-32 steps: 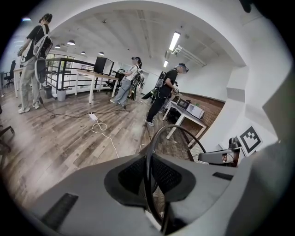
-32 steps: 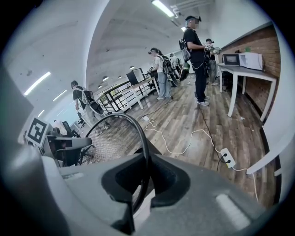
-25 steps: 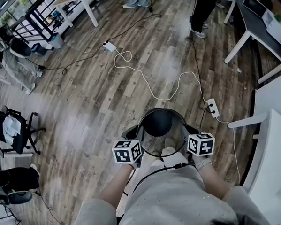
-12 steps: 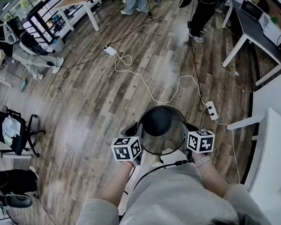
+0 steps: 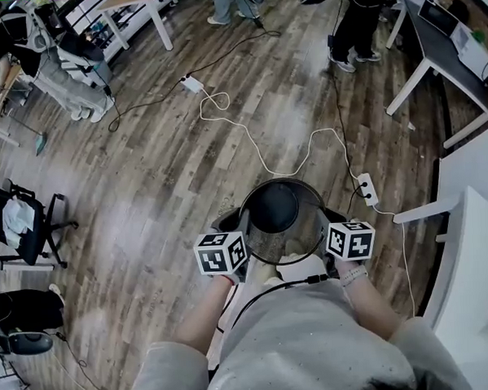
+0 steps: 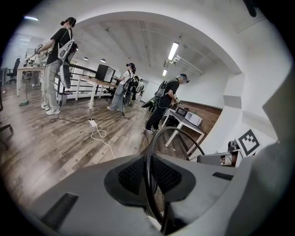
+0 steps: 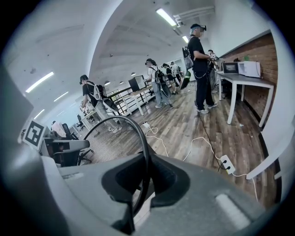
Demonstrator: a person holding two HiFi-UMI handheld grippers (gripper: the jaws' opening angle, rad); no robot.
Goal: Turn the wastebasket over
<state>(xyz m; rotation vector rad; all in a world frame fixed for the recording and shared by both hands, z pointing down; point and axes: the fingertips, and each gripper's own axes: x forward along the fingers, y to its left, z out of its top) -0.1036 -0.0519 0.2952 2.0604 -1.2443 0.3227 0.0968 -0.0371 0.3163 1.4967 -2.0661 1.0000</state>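
Black round wire-mesh wastebasket (image 5: 267, 244) sits right in front of the person, opening facing up at the head camera, with its dark solid base showing inside the ring. It hangs between the two grippers. Can't tell if it is touching the floor.

Left gripper (image 6: 154, 193): jaws clenched on the rim wire at the basket's left side, and the rim arcs up and away from the pads. Right gripper (image 7: 138, 189): same on the right side, jaws clamped on the rim, with mesh wall showing just past them. Both marker cubes flank the near half of the rim.

Around it:
- Wood plank floor (image 5: 161, 178), open to the left and on the far side.
- White cable (image 5: 258, 153) snakes across the floor just beyond the basket to a white power strip (image 5: 368, 188), which lies close to the basket's far-right side.
- White tables (image 5: 475, 243) are close on the right.
- Black office chair (image 5: 29, 226) is well off to the left.
- People stand at the far edge (image 5: 357, 13) and far left (image 5: 53, 57), well apart from the basket.
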